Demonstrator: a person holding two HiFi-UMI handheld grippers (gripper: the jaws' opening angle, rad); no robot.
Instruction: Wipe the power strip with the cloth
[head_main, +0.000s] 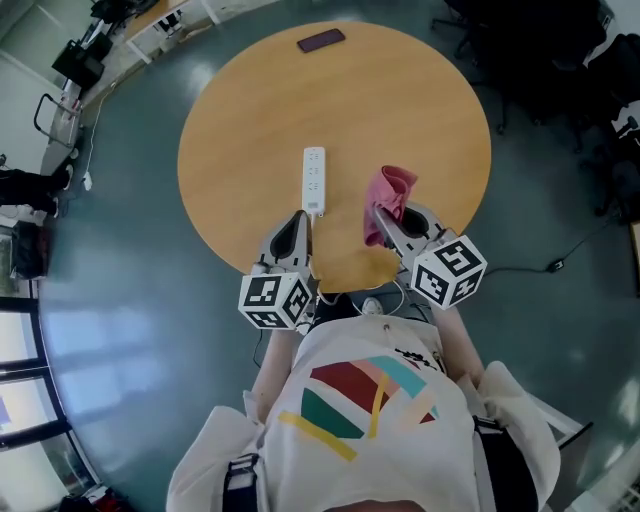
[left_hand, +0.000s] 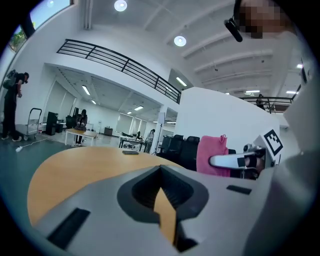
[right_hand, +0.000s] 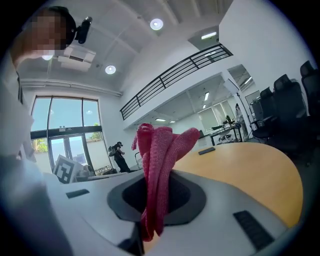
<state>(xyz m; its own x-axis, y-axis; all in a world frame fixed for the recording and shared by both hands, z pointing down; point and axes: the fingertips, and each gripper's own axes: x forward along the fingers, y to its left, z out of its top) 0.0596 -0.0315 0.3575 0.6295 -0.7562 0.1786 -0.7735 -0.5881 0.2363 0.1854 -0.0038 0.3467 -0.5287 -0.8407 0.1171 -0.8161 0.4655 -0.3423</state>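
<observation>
Lengthwise, the power strip (head_main: 314, 180) runs away from the table's (head_main: 250, 120) near edge, straight ahead of the left gripper (head_main: 298, 222), jaws together on nothing, and just left of the right gripper (head_main: 384, 220) pinching the cloth (head_main: 390, 195).

- My head view looks steeply down on the counter (head_main: 400, 110).
- Both gripper views face level across it, just behind their jaws.
- The left one catches the right gripper (left_hand: 220, 161).

No word or number can be read in any view. The cube (head_main: 275, 300) of the left gripper (head_main: 299, 218) and the cube (head_main: 449, 270) of the right gripper (head_main: 384, 220) carry only black-and-white square markers. A small dark print on the person's shirt (head_main: 330, 445) is too small to read.
</observation>
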